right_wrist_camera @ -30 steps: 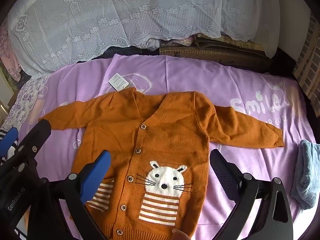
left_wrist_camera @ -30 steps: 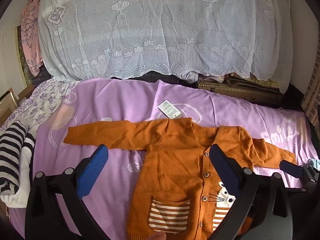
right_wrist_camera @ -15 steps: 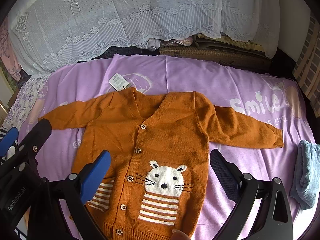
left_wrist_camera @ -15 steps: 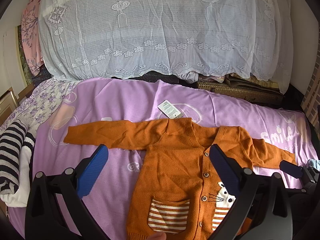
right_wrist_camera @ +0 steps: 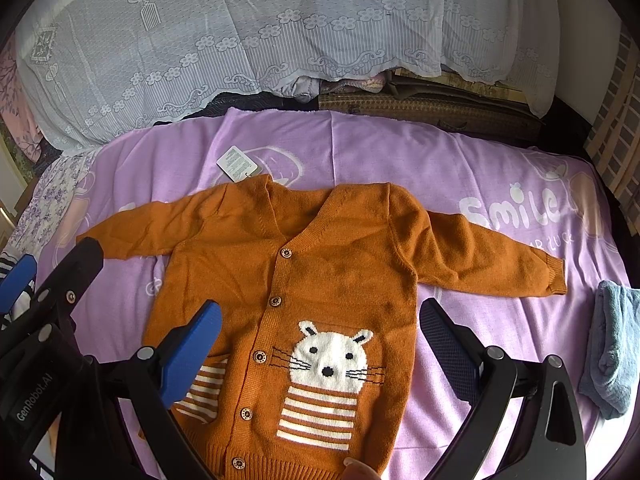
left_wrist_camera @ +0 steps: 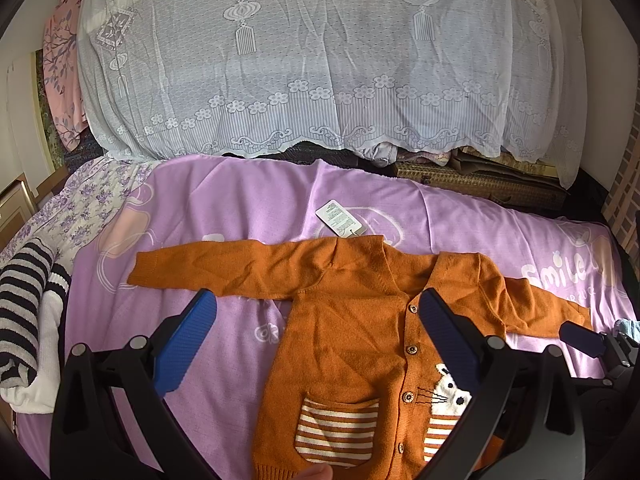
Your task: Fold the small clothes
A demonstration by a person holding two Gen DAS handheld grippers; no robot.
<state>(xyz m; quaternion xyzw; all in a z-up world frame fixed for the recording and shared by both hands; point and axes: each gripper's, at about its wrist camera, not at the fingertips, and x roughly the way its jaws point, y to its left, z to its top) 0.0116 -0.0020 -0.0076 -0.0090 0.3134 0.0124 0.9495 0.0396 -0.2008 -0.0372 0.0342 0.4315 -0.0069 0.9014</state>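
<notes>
Cardigan: an orange knitted cardigan (right_wrist_camera: 320, 280) lies flat, face up and buttoned, on the purple blanket (right_wrist_camera: 400, 152), both sleeves spread out to the sides. A white animal face and striped pockets show on its front.
Paper tag: a white paper tag (right_wrist_camera: 236, 163) lies on the blanket just beyond the collar, on the left shoulder side as seen.
Left gripper: the left gripper (left_wrist_camera: 318, 318) hangs above the cardigan's left half with its 2 fingers spread wide and nothing between them; the blue pad (left_wrist_camera: 184, 344) is over bare blanket, the other finger over the button line.
Right gripper: the right gripper (right_wrist_camera: 320, 326) hangs over the cardigan's lower front, fingers equally wide apart and holding nothing; the animal face shows in the gap.
Fingertip: a bare fingertip (right_wrist_camera: 358, 470) shows at the bottom edge, at the cardigan's hem.
Left side: a black-and-white striped garment (left_wrist_camera: 24, 312) lies bunched at the blanket's left edge, beside a floral cloth (left_wrist_camera: 88, 200), well apart from the cardigan.
Right side: a blue-grey folded cloth (right_wrist_camera: 612, 344) lies near the right sleeve's cuff, not touching it.
Behind: a white lace cover (left_wrist_camera: 320, 60) drapes over a tall pile beyond the blanket.
In the way: nothing lies on the cardigan; in the right wrist view the left gripper's black frame covers the left cuff.
</notes>
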